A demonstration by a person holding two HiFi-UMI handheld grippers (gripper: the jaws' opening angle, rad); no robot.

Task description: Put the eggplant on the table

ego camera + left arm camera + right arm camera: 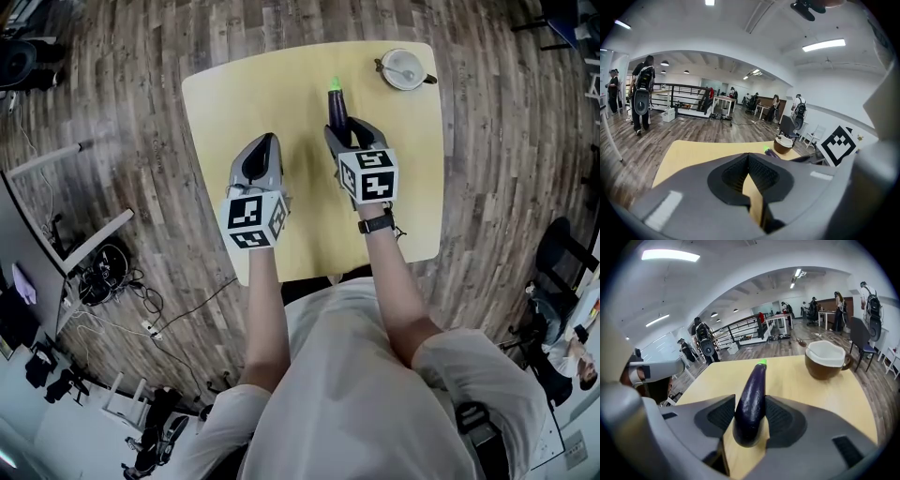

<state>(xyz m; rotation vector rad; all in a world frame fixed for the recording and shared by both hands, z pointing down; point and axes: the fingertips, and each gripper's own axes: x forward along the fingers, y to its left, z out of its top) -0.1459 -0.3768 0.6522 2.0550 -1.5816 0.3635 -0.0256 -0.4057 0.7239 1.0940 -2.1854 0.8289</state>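
A dark purple eggplant (751, 404) with a green stem tip (335, 85) is clamped between the pads of my right gripper (349, 131), which is shut on its thick end and holds it over the yellow table (234, 94). The eggplant (337, 111) points away from me toward the table's far edge. In the left gripper view its green tip (767, 150) shows past the jaws. My left gripper (262, 155) hovers over the table to the left of the right one, its jaws closed together with nothing between them.
A brown cup with a white inside (404, 69) stands near the table's far right corner, also seen as the cup (826, 360) in the right gripper view. Wooden floor surrounds the table. People and desks (642, 93) stand far off in the room.
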